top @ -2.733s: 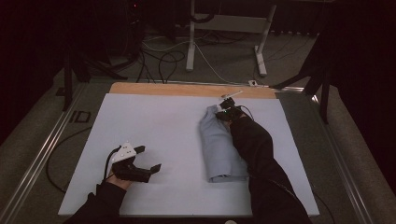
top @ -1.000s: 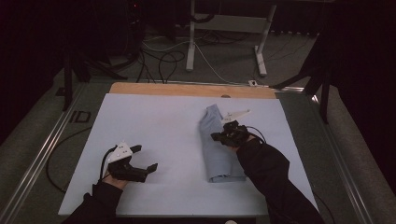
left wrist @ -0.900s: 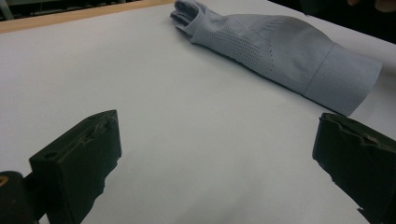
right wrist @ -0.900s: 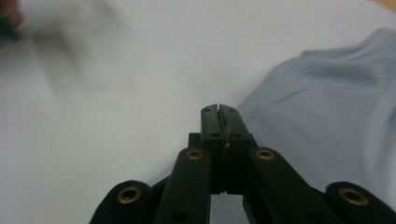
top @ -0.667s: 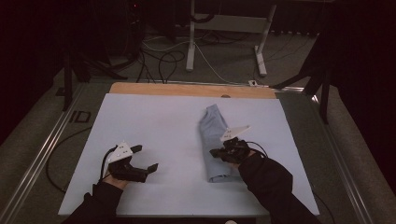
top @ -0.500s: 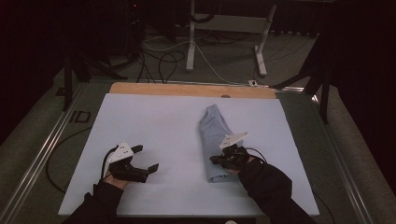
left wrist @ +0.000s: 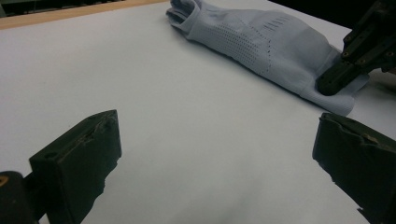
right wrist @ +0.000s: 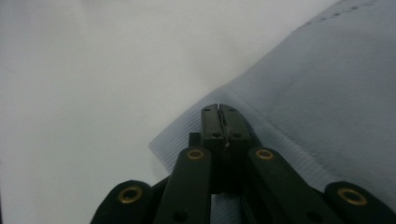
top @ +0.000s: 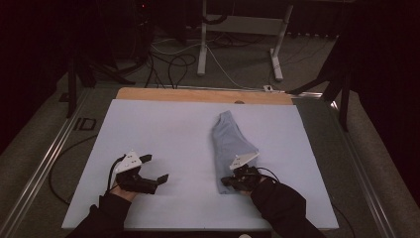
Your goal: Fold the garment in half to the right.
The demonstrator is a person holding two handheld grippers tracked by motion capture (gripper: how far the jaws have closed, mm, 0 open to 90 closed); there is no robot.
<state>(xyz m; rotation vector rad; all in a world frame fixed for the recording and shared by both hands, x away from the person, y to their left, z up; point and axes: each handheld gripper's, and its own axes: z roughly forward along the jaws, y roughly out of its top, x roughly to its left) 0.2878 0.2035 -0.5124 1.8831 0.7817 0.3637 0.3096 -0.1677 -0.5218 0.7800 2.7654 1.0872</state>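
I hold a gripper in each hand, and my arms come in from 6 o'clock in the high view.

My right gripper (top: 233, 179) is low on the mat (top: 163, 129), at about 5 o'clock from the middle of it. Its tip is on the near end of the cloth (top: 229, 141). In the right gripper view, its two black jaws are pressed tight together, with no gap between them. The tip (right wrist: 219, 111) sits right on the ribbed hem of the cloth (right wrist: 327, 88). I cannot tell if a bit of cloth is pinched in there or if the tip just presses down on it. In the left gripper view, the right gripper (left wrist: 329, 84) comes in from 2 o'clock and touches the end of the cloth.

My left gripper (top: 157, 179) is at about 7 o'clock on the mat, well apart from the cloth. Its jaws are wide open. In the left gripper view, one jaw is at 8 o'clock and the other at 4 o'clock, and just bare mat (left wrist: 187, 130) lies between them. It holds nothing.

The cloth is pale blue and folded long. It lies flat on the mat, a bit right of the middle. It runs from about 12 o'clock down to 6 o'clock, and the far end leans a bit left. In the left gripper view, the cloth (left wrist: 261, 42) has rows of tiny holes in it.

A strip of wood (top: 198, 95) runs along the far edge of the mat, at 12 o'clock.
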